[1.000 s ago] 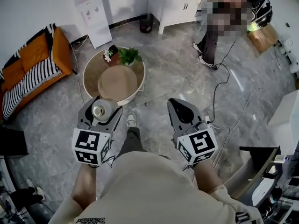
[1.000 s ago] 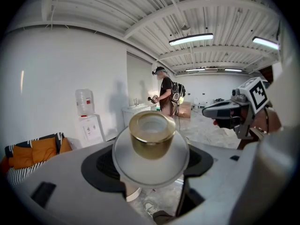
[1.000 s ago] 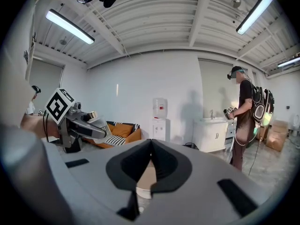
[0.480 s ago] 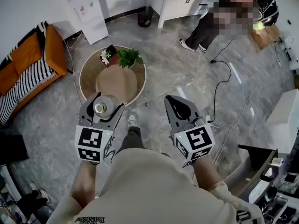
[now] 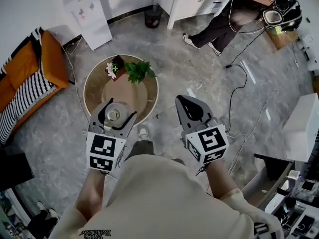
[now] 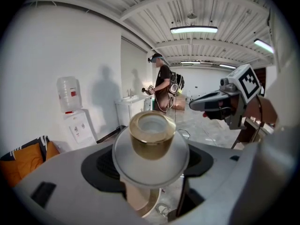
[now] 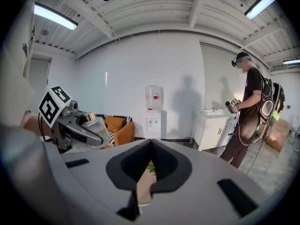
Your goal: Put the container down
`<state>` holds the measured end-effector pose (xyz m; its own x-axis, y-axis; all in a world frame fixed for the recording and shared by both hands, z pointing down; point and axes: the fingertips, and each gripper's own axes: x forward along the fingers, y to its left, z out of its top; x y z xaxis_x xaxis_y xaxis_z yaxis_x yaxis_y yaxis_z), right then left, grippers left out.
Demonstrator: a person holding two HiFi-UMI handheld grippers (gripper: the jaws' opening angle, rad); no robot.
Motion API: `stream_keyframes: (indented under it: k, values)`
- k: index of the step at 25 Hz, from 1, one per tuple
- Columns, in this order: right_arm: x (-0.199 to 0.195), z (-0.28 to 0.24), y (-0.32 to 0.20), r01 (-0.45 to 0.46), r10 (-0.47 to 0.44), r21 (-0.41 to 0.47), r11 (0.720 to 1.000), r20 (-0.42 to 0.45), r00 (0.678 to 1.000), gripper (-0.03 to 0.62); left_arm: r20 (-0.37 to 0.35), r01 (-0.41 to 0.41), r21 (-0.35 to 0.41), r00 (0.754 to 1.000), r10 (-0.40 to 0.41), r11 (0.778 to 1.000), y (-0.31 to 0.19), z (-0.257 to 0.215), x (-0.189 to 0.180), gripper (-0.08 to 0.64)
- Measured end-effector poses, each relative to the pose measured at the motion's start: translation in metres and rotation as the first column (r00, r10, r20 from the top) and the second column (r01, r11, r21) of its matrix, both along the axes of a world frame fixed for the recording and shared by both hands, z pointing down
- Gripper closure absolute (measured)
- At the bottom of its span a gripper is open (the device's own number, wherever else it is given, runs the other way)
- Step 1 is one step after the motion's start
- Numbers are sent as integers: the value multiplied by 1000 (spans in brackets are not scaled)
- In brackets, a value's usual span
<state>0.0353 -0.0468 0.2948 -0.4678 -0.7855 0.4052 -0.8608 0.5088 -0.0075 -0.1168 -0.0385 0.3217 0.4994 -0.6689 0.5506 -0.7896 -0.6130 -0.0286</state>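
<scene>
A small frosted container [image 5: 113,115] with a gold rim sits upright between the jaws of my left gripper [image 5: 112,117], which is shut on it. In the left gripper view the container [image 6: 151,144] fills the centre, gold collar on top. It hangs above the near edge of a round low table [image 5: 94,78]. My right gripper [image 5: 192,108] is shut and empty, held over the floor to the right. The right gripper view shows the left gripper with the container [image 7: 96,127] at the left.
The round table carries a beige mat [image 5: 123,93], a green plant [image 5: 138,70] and a small dark box [image 5: 114,65]. An orange striped sofa [image 5: 25,83] stands left, a water dispenser [image 5: 84,11] behind. A person [image 5: 234,14] stands far right; cables [image 5: 234,108] cross the floor.
Both grippers have drifted forward toward the table; the container now hangs over its near edge. The person at the back has shifted position.
</scene>
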Motion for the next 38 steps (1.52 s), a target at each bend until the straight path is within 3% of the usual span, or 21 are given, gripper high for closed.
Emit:
stream_keyframes:
  k: [7, 15, 28, 38]
  values:
    - [-11, 7, -55, -21, 21, -31, 999, 1, 1000, 595, -1, -39, -29, 999, 39, 999, -46, 8, -4, 225]
    - [-5, 14, -84, -34, 34, -42, 999, 0, 999, 595, 6, -45, -59, 999, 45, 997, -70, 17, 3, 225]
    - [39, 60, -108, 1, -1, -115, 993, 0, 1000, 595, 7, 51, -63, 999, -51, 997, -110, 48, 37, 225]
    - [51, 103, -153, -1, 3, -128, 992, 12, 1000, 595, -35, 58, -69, 998, -60, 996, -159, 108, 72, 225]
